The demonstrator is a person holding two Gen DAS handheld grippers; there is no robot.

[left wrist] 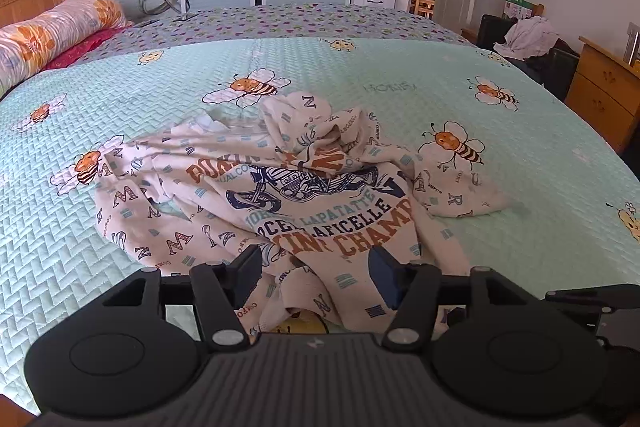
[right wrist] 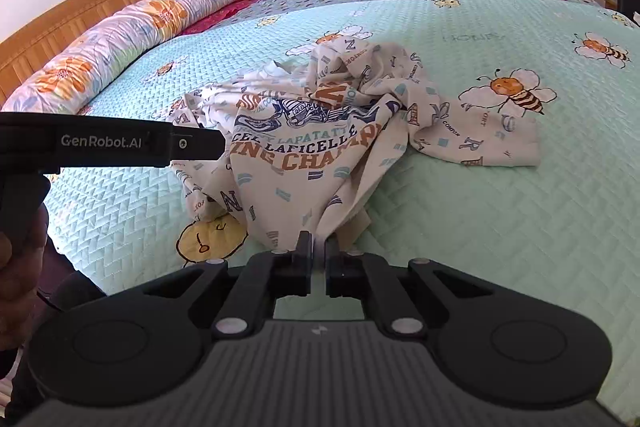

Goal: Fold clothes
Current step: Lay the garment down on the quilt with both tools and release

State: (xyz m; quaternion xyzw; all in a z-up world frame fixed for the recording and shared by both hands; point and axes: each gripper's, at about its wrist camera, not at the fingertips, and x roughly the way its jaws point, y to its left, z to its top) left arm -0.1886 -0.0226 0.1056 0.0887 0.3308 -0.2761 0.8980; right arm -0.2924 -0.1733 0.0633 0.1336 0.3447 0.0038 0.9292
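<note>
Crumpled shirt [left wrist: 280, 187] mid-bedspread [left wrist: 440, 87], unfolded. Right gripper [right wrist: 318, 247] clamped on near hem at 6 o'clock; left gripper [left wrist: 316, 267] jaws apart, nothing pinched. Step: spreading. Next, likely: left pinches hem, both pull flat.

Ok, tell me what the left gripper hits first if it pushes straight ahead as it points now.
Most likely the crumpled printed shirt: its near edge already lies between the open fingers of the left gripper, with the bedspread under it. Depth is uncertain.
</note>
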